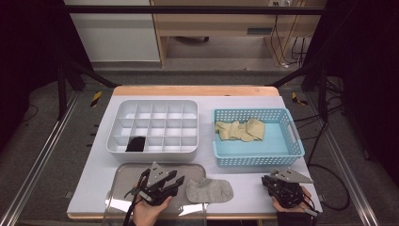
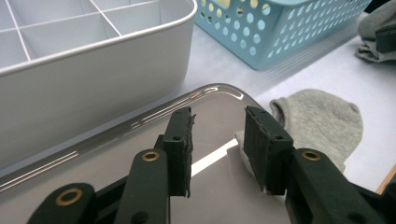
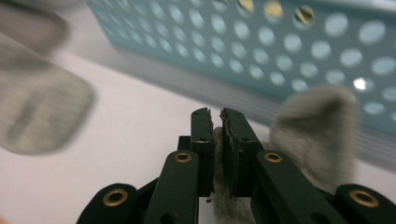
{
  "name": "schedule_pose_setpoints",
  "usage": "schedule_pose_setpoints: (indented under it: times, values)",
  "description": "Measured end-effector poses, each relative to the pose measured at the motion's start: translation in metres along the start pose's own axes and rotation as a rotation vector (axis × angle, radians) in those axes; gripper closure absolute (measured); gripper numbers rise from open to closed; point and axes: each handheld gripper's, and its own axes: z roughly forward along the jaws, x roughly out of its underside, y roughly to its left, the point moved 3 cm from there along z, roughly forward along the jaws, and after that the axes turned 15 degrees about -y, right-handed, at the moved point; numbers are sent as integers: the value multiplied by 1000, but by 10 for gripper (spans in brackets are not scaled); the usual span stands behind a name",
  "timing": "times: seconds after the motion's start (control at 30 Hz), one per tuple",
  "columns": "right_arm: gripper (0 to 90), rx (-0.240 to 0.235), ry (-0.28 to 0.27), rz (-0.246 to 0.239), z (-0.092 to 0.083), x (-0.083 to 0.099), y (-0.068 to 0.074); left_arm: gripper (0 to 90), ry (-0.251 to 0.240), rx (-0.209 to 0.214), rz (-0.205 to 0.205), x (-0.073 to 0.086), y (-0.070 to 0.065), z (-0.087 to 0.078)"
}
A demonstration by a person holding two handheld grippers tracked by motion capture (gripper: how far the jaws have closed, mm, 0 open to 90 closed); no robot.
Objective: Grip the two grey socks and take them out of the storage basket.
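A grey sock (image 1: 209,189) lies flat at the right end of the metal tray (image 1: 123,170), partly on the white table. My left gripper (image 1: 175,182) hovers over that tray, pointing at the sock; in the left gripper view my left gripper (image 2: 217,140) is open with nothing between the pads and the grey sock (image 2: 317,123) lies just beyond. At the front right, my right gripper (image 1: 270,182) sits low before the blue basket. In the right gripper view my right gripper (image 3: 215,140) is shut on a second grey sock (image 3: 317,130), whose fabric bunches up to the right.
A white compartment box (image 1: 155,106) stands behind the tray with a black sock (image 1: 136,143) in a front cell. The blue basket (image 1: 282,155) at right holds tan socks (image 1: 240,129). The table's front edge runs just behind both hands.
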Motion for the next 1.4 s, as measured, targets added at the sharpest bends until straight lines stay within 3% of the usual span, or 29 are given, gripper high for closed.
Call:
schedule_pose_setpoints:
  times: [0.13,0.2,0.27,0.33,0.47,0.6,0.83,1.0,1.17,1.23,1.3,1.4]
  values:
    - [833,-126,-102,122,-5,-15,9,600,-13,8,-9,-1,0,-1]
    - [833,-146,-120,157,-2,-17,8,591,-17,13,-14,-2,0,-1]
    - [830,-127,-127,190,3,-15,2,577,-18,17,-20,-1,0,0]
    - [824,-80,-109,209,9,-10,-7,576,-16,27,-21,-1,0,0]
    - [808,19,-67,173,16,0,-23,573,-12,30,-19,1,-1,2]
    - [762,42,-74,144,15,0,-25,573,1,39,-28,3,-2,4]
    - [698,2,-127,42,3,-17,-6,566,4,48,-36,3,-3,3]
    - [638,-64,-92,1,3,-14,14,562,0,51,-42,2,-3,2]
    - [608,-85,-46,-14,4,3,19,554,-6,47,-42,1,-3,0]
    - [651,-83,-20,-22,8,10,18,552,-8,46,-42,1,-3,0]
    - [755,-85,-2,-17,11,13,17,551,-11,45,-44,1,-3,0]
    - [821,-87,-19,-5,7,8,16,552,-9,45,-44,1,-2,0]
